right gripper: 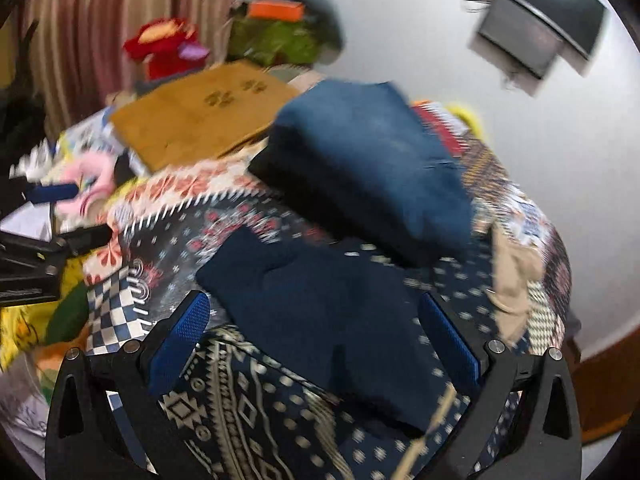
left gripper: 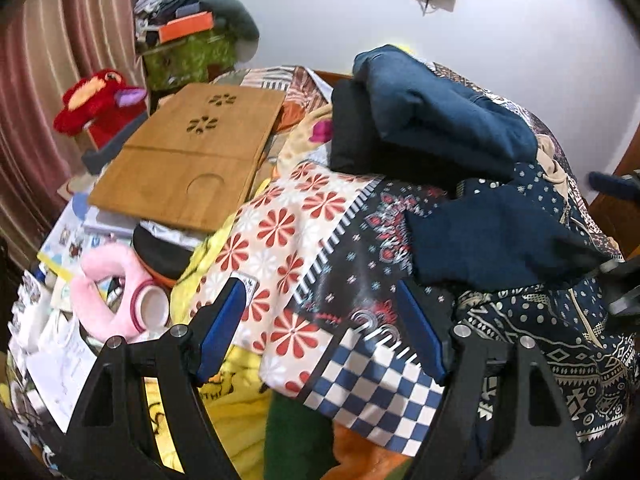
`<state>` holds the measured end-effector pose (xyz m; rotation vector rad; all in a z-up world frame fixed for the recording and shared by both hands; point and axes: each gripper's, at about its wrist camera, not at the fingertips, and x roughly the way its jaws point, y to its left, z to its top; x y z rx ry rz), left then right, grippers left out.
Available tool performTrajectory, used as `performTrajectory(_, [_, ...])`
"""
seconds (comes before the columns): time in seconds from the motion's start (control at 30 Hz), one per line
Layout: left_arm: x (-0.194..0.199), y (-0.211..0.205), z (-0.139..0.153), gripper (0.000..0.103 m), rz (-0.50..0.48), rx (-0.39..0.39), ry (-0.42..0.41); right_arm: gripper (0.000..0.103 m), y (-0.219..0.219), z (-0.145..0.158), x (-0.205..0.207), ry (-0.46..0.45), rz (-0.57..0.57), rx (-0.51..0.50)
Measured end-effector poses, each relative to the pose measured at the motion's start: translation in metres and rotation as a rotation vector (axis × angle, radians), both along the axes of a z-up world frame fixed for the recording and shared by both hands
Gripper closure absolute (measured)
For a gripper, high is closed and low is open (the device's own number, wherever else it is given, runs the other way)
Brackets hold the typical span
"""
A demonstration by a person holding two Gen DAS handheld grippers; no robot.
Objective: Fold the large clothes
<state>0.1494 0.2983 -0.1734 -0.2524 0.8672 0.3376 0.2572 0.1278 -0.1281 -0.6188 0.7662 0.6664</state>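
A wooden lap board (left gripper: 192, 156) lies at 10 o'clock, a red plush toy (left gripper: 96, 98) beyond it, a pink neck pillow (left gripper: 116, 292) at 8 o'clock.

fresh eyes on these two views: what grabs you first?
The stack of folded dark clothes at the far middle of the bed, blue piece on top. Left of it lies a wooden board with flower cutouts, a red plush toy behind by the curtain. Both tools, left and right, hang open over the patterned bedding.
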Motion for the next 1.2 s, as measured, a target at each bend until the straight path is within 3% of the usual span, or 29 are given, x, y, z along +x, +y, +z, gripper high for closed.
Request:
performTrajectory(0.23, [-0.007, 0.009, -0.017, 0.027, 0.027, -0.041, 0.016, 0.003, 0.038, -0.053, 0.026, 0.165, 0.034, -0.118])
performTrajectory(0.37, [-0.011, 0.012, -0.025, 0.027, 0.036, -0.070, 0.029, 0.027, 0.045, -0.075, 0.036, 0.291, 0.049, -0.140])
performTrajectory(0.5, [-0.011, 0.012, -0.030, 0.027, 0.037, -0.080, 0.049, 0.038, 0.044, -0.077, 0.034, 0.336, 0.079, -0.090])
performTrajectory(0.57, [-0.011, 0.011, -0.031, 0.027, 0.034, -0.084, 0.051, 0.060, 0.041, -0.074, 0.033, 0.339, 0.097, -0.077])
performTrajectory(0.67, [-0.009, 0.006, -0.029, 0.027, 0.021, -0.081, 0.052, 0.086, 0.034, -0.071, 0.034, 0.306, 0.089, -0.082])
performTrajectory(0.7, [-0.008, 0.004, -0.028, 0.027, 0.015, -0.079, 0.051, 0.090, 0.031, -0.069, 0.035, 0.299, 0.084, -0.077])
performTrajectory(0.8, [-0.005, -0.006, -0.023, 0.027, -0.012, -0.070, 0.051, 0.092, 0.013, -0.055, 0.040, 0.329, 0.074, -0.013])
performTrajectory(0.93, [0.001, -0.018, -0.018, 0.027, -0.045, -0.052, 0.056, 0.092, -0.016, -0.019, 0.038, 0.296, 0.060, 0.068])
performTrajectory(1.2, [0.016, -0.053, -0.009, 0.026, -0.150, -0.005, 0.064, 0.092, -0.095, 0.068, 0.033, 0.150, -0.010, 0.259])
